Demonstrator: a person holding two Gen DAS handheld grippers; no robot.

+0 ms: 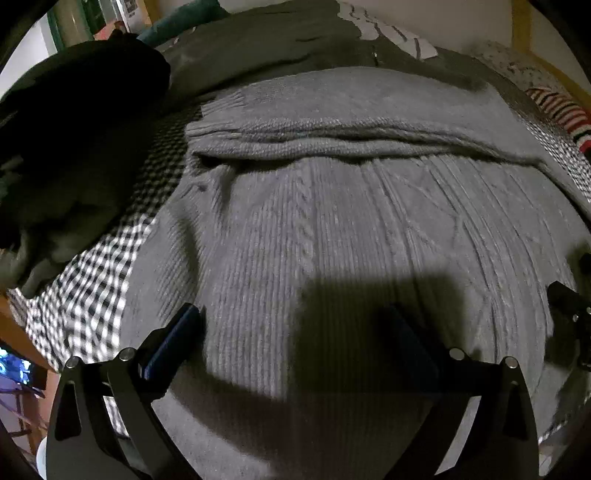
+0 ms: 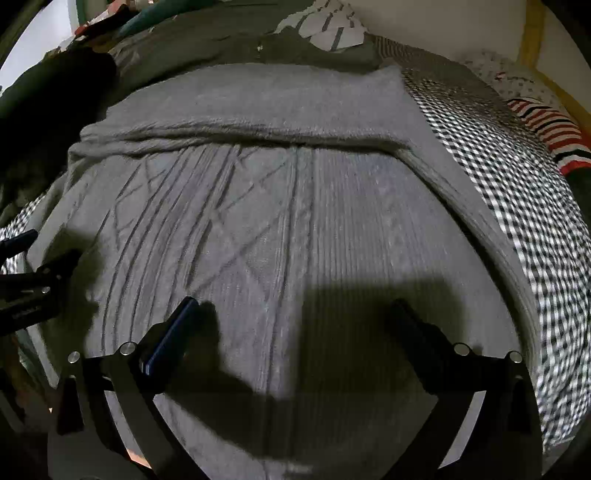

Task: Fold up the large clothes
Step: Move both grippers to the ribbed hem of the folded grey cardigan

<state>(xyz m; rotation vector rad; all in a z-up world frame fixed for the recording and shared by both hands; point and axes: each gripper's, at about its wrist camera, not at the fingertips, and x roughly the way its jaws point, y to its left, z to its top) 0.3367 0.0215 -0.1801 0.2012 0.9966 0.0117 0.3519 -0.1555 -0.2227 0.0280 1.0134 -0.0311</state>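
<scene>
A grey cable-knit sweater (image 1: 332, 221) lies spread flat on a checked bedsheet (image 1: 85, 295), with a folded band of knit across its far part (image 1: 332, 142). My left gripper (image 1: 295, 314) hovers open just above the near left part of the sweater, nothing between its fingers. In the right wrist view the same sweater (image 2: 277, 229) fills the frame, and my right gripper (image 2: 295, 310) stands open over its near right part. The left gripper's tip (image 2: 48, 273) shows at the left edge there. The right gripper's tip (image 1: 569, 306) shows at the right edge of the left wrist view.
A dark heap of clothes (image 1: 74, 129) lies at the left. A dark green blanket (image 1: 277, 48) covers the far bed. A red, white and black striped garment (image 2: 546, 129) lies at the far right on the checked sheet (image 2: 535, 221). A wall and a yellow frame (image 2: 532, 33) stand behind.
</scene>
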